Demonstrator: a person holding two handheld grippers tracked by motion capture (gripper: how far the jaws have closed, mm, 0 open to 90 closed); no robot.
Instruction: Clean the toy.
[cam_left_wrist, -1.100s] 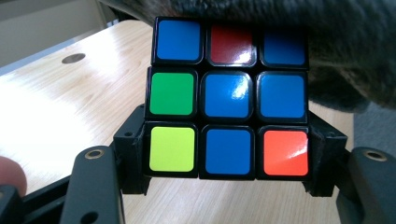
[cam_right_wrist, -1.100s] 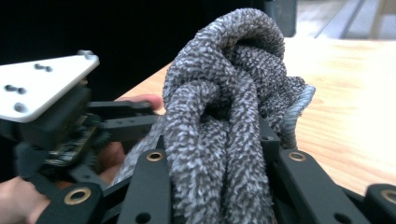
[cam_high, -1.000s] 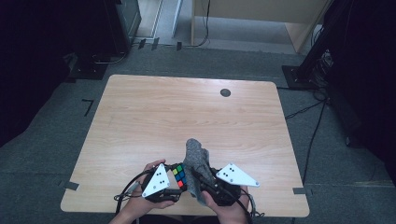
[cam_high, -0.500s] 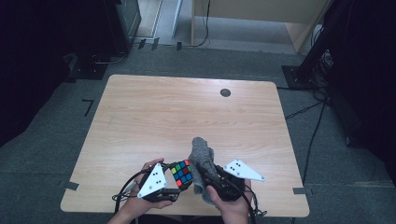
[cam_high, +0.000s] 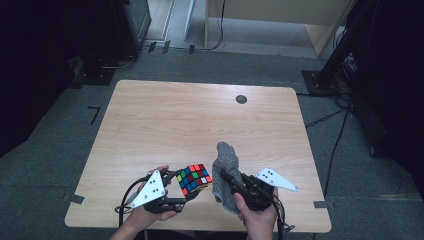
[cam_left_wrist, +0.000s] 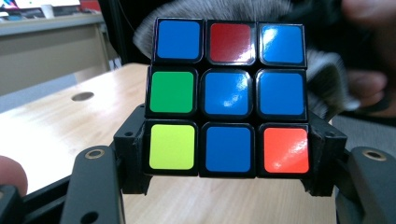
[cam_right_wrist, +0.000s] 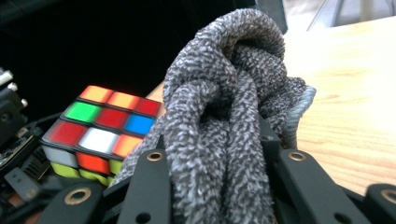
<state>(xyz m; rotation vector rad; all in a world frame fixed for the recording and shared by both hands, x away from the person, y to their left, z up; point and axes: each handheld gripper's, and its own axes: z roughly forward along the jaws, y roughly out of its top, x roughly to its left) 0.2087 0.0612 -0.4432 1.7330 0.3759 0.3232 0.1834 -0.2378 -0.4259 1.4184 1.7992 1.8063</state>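
Observation:
A scrambled colour cube (cam_high: 194, 178) hangs over the near edge of the wooden table (cam_high: 200, 120). My left gripper (cam_high: 189, 189) is shut on it. In the left gripper view the cube (cam_left_wrist: 226, 98) shows a mostly blue face, clamped at its lower corners by the left gripper (cam_left_wrist: 226, 161). Just right of the cube is a grey knitted cloth (cam_high: 225, 170), bunched and standing up, with my right gripper (cam_high: 229, 184) shut on it. In the right gripper view the cloth (cam_right_wrist: 224, 116) bulges out between the jaws of the right gripper (cam_right_wrist: 219, 156), and the cube (cam_right_wrist: 100, 130) sits to its left. Whether cloth and cube touch I cannot tell.
A small dark round hole (cam_high: 241, 99) marks the table's far side. Bare wood stretches beyond the hands. Dark equipment stands (cam_high: 125, 30) and a wooden cabinet (cam_high: 280, 20) sit on the grey floor behind the table, with cables (cam_high: 330, 117) at the right.
My right gripper has carried the cloth to the right, off the cube's side. The left gripper has lifted the cube slightly.

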